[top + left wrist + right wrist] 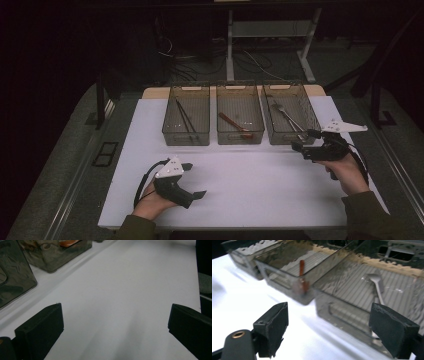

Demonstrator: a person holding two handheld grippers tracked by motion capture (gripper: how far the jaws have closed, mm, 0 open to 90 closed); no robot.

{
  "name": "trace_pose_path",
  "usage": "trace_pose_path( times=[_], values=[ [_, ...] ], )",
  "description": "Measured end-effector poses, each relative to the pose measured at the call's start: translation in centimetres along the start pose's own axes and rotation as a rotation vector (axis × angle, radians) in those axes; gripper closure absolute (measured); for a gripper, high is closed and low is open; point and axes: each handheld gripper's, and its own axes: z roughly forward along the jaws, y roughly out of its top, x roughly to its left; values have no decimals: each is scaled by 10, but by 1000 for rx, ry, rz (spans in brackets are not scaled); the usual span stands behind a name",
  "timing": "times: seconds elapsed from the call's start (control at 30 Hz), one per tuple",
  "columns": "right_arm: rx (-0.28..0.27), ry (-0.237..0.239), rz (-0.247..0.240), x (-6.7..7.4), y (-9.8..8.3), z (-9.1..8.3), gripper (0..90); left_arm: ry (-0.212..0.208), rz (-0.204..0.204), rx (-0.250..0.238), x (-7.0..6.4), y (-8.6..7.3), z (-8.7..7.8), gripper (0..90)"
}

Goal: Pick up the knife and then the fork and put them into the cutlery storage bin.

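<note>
The left gripper point(192, 186) rests open and empty on the desk point(250, 185). Farther off, the right gripper point(305, 142), jaws wide and empty, nears the right bin point(314, 117), where a spoon point(377, 283) lies: probably light, stiff, slippery metal, best pinched mid-handle.

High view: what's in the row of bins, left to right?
Left bin with dark chopsticks → middle bin with a red-brown utensil → right bin with metal utensils, right hand-held gripper at its near corner.
</note>
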Motion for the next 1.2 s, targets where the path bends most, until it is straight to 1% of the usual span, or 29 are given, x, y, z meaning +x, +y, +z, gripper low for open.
trace_pose_path(
  times=[0.1,0.23,0.3,0.4,0.5,0.6,0.67,0.8,0.93,1.0,1.07,1.2],
  values=[
    [5,15,-12,8,-4,-2,164,0,0,-1,0,0,0,0],
    [-7,44,-5,14,-11,-5,164,3,0,-2,0,0,0,0],
    [-2,50,-8,18,-15,-6,164,4,4,-3,0,1,0,0],
    [-1,66,-7,23,-22,-7,164,4,-1,-9,-1,1,-1,0],
    [6,73,-11,29,-28,-8,164,3,4,-4,-2,1,-1,0],
    [10,73,-18,33,-34,-8,164,4,4,-10,-1,1,-1,0],
    [13,77,-18,36,-37,-9,164,3,1,-10,-1,1,-1,0],
    [17,83,-17,38,-43,-11,164,3,8,-5,-1,1,-2,0],
    [15,90,-17,43,-49,-12,163,3,8,-6,-1,1,-2,0],
    [19,100,-18,46,-51,-12,127,2,6,-6,-1,1,-2,0],
    [24,108,-15,49,-53,-13,128,2,6,-8,-1,1,-1,0],
    [28,112,-27,55,-57,-12,127,3,6,-8,-1,1,-2,0]
  ],
)
